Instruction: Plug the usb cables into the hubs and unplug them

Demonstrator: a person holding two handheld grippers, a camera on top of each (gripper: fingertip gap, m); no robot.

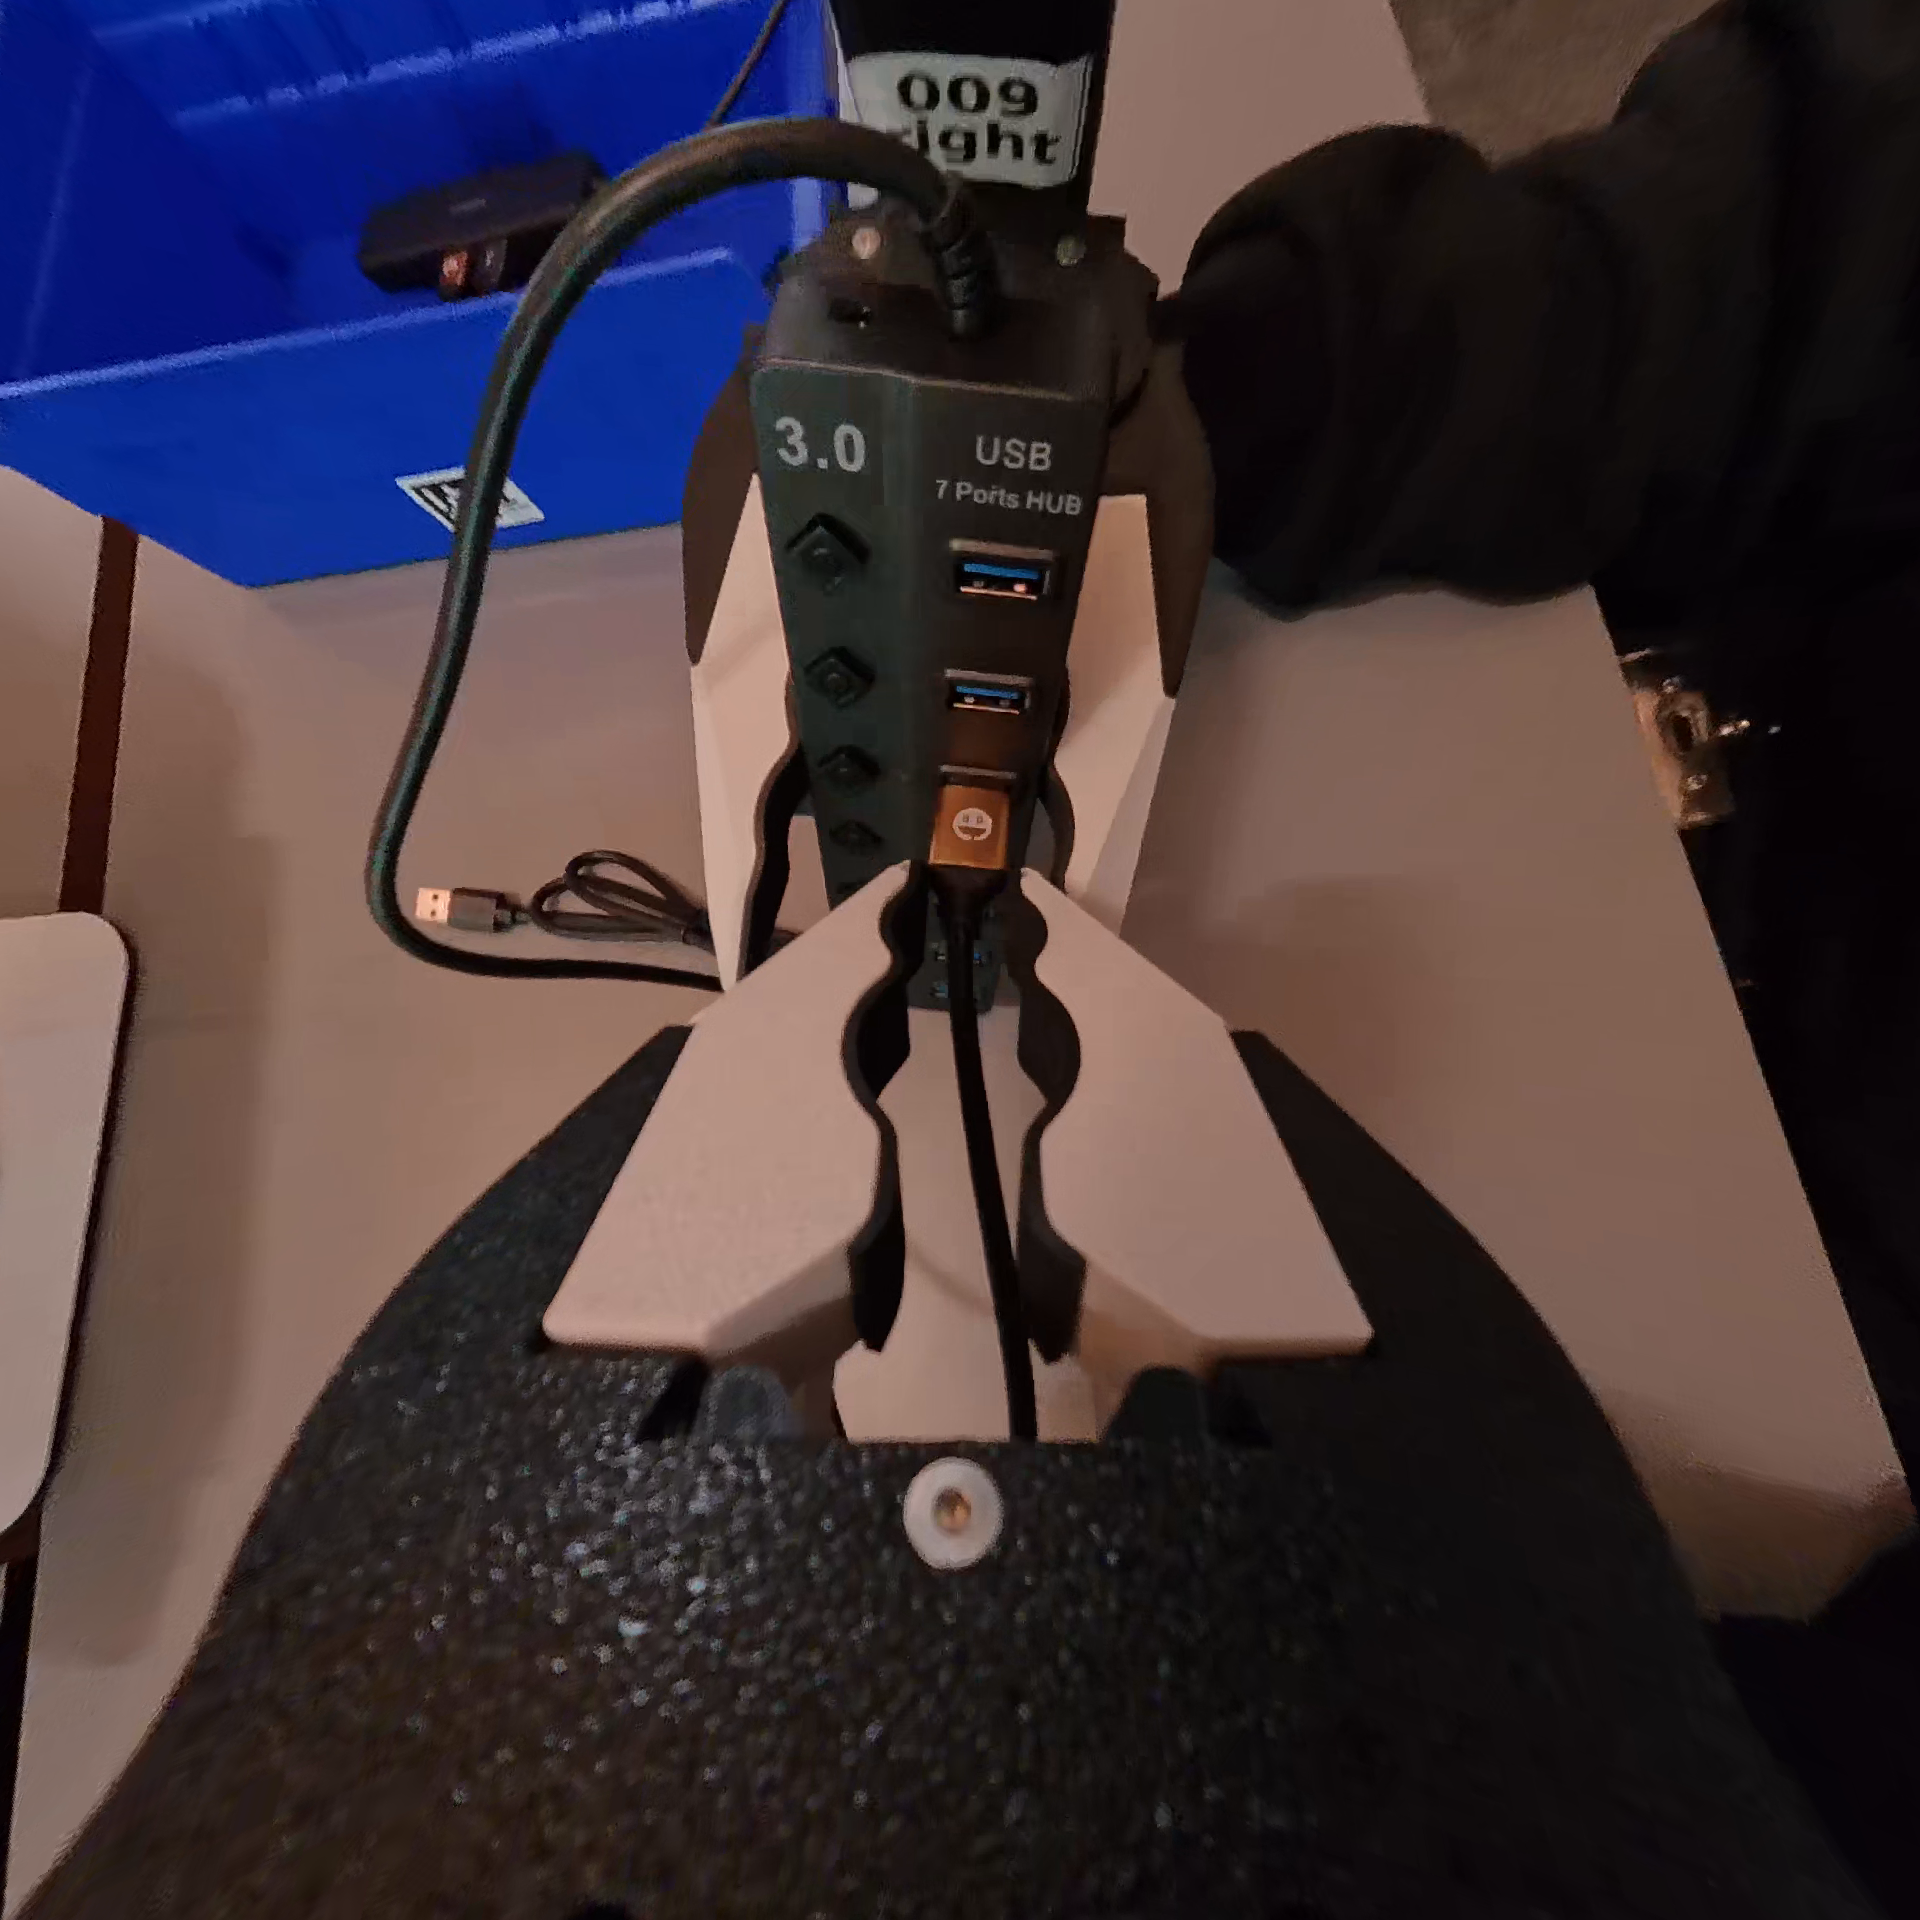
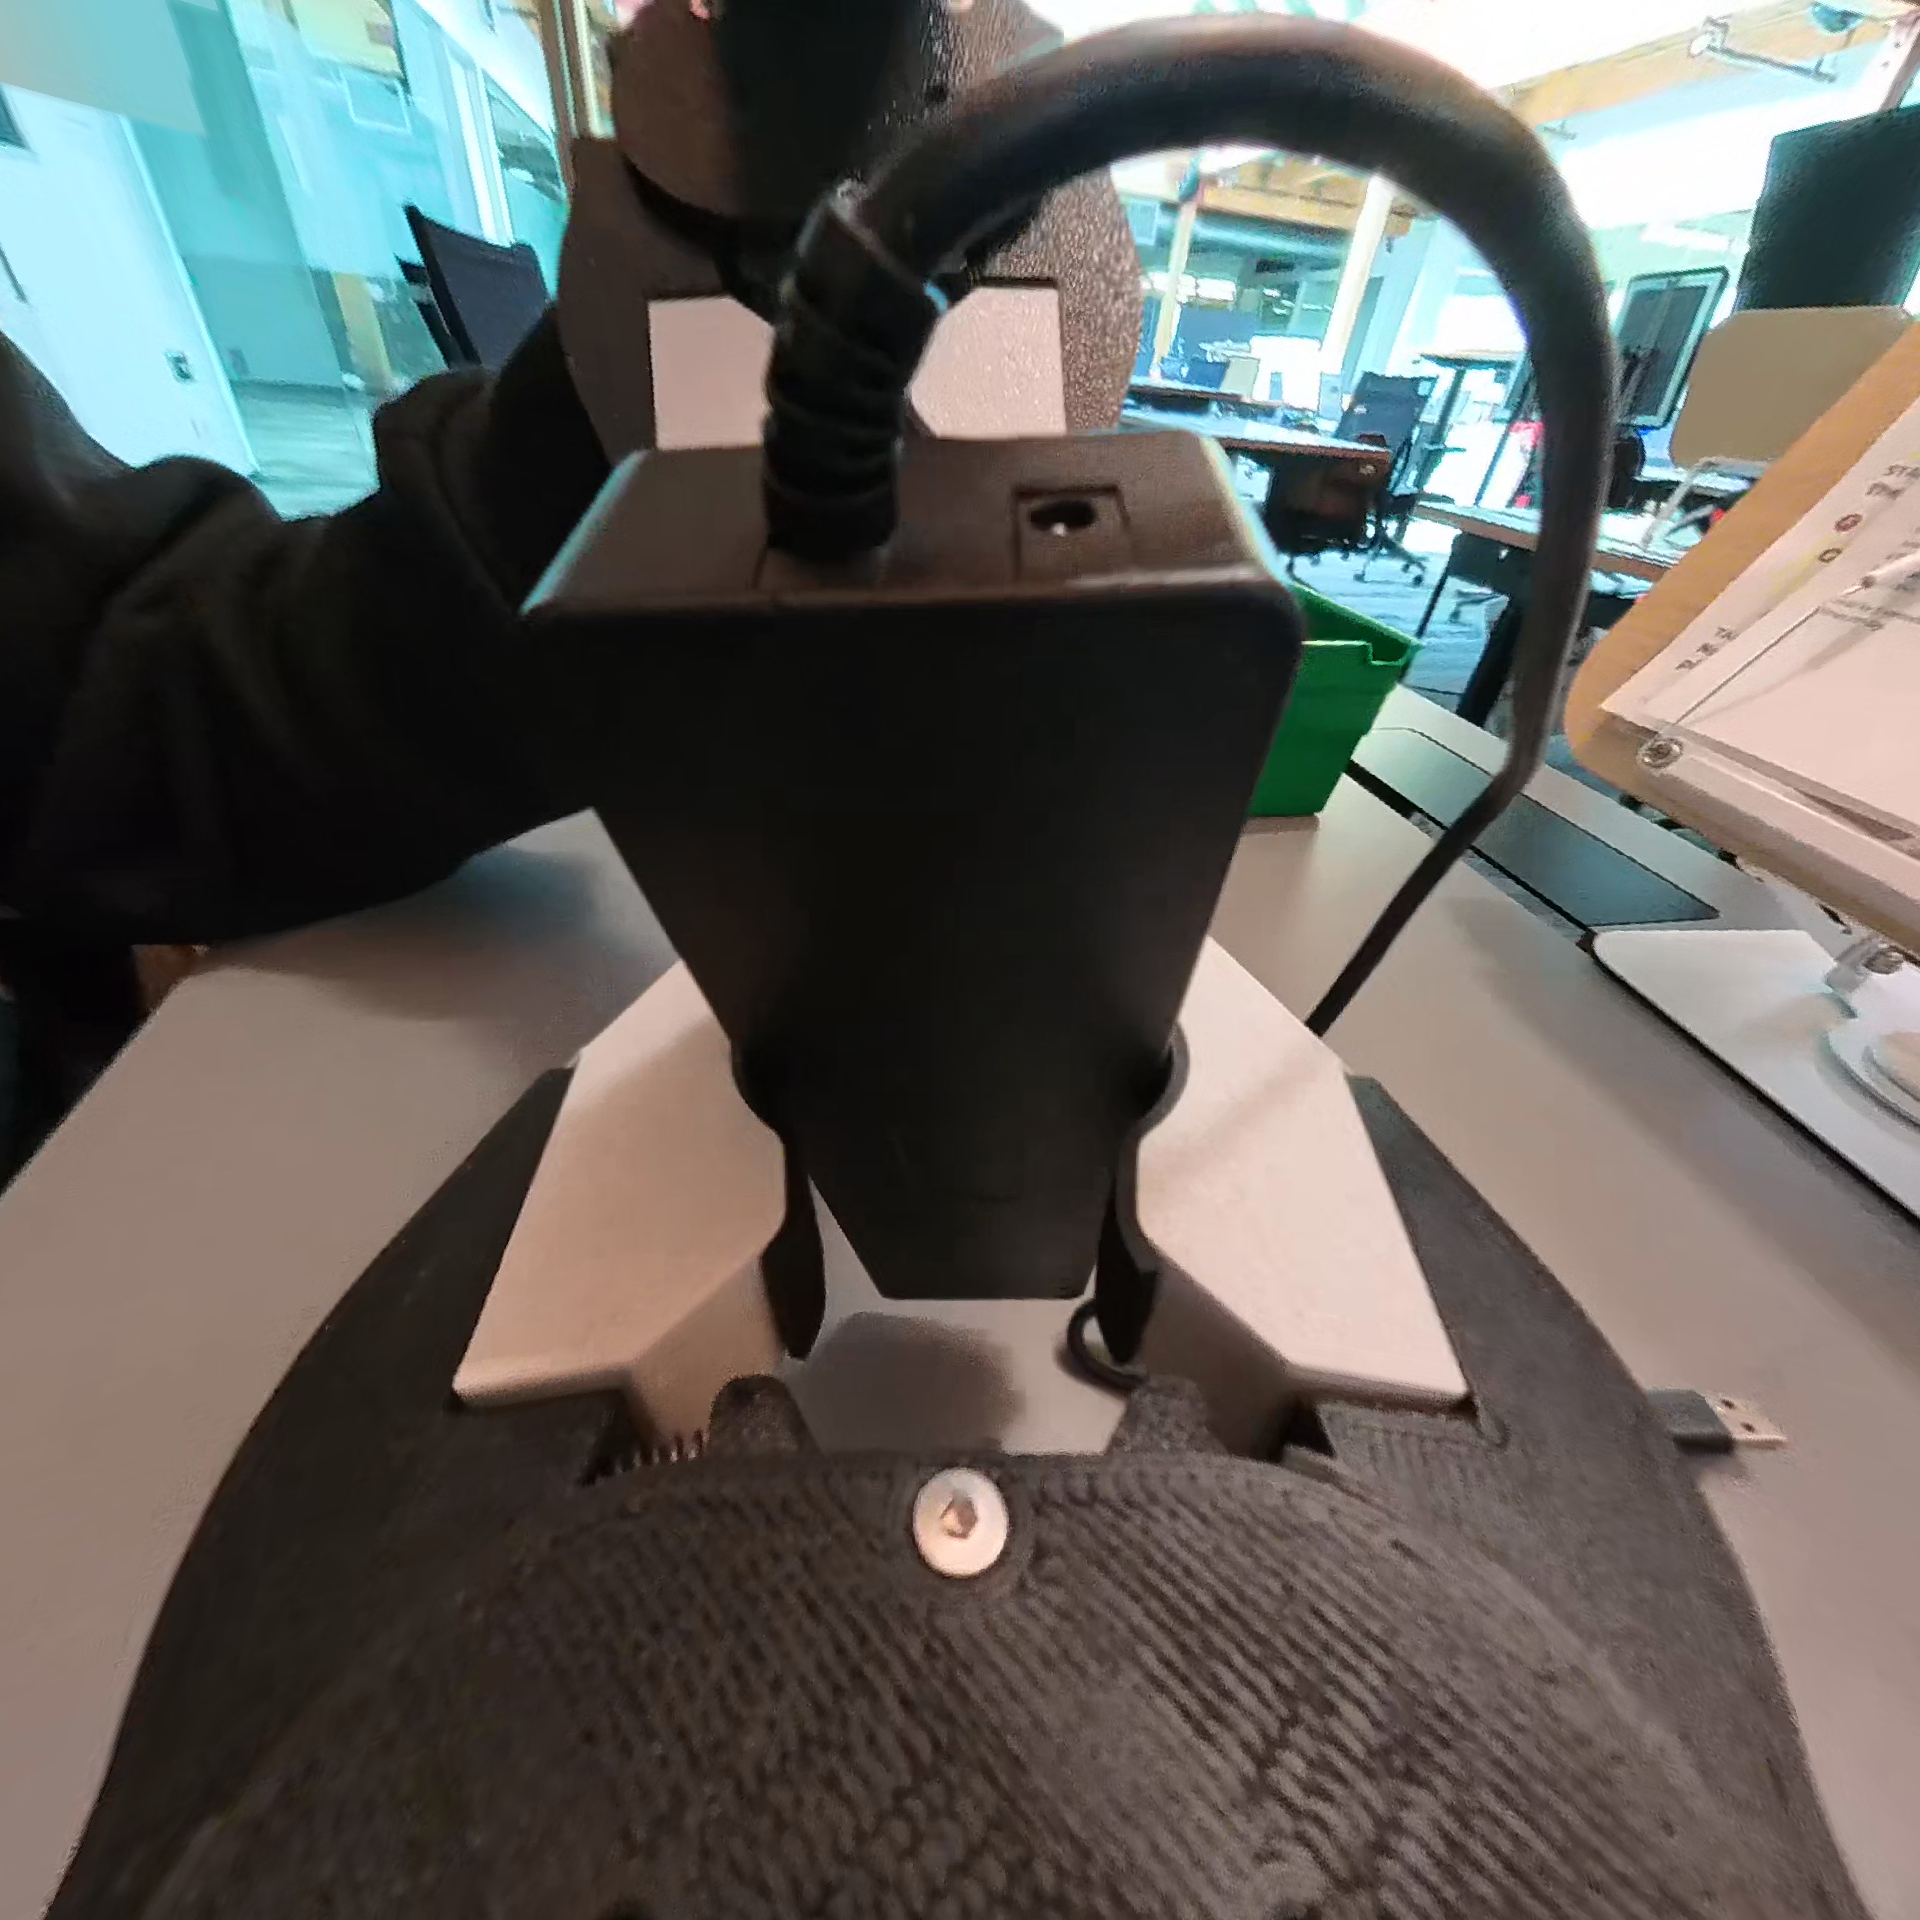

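Observation:
A black multi-port USB hub [image 1: 904,468] stands upright above the table. My right gripper [image 2: 961,1060] is shut on its lower end, and I see its plain back [image 2: 935,831] in the right wrist view. The right gripper's white fingers [image 1: 743,675] flank the hub in the left wrist view. My left gripper [image 1: 961,894] is shut on a thin black cable just behind its gold USB plug [image 1: 966,826]. The plug's tip sits at the third port from the top; how deep it sits I cannot tell. The hub's own thick black cable [image 1: 499,520] arcs from its top down to the table.
A second cable with a silver USB plug [image 1: 468,909] lies on the white table [image 1: 312,1143]. A blue bin [image 1: 312,416] behind holds a small black hub [image 1: 478,223]. A green bin [image 2: 1320,717] and a paper stand [image 2: 1766,675] are at the right. A black sleeve [image 2: 260,675] reaches in.

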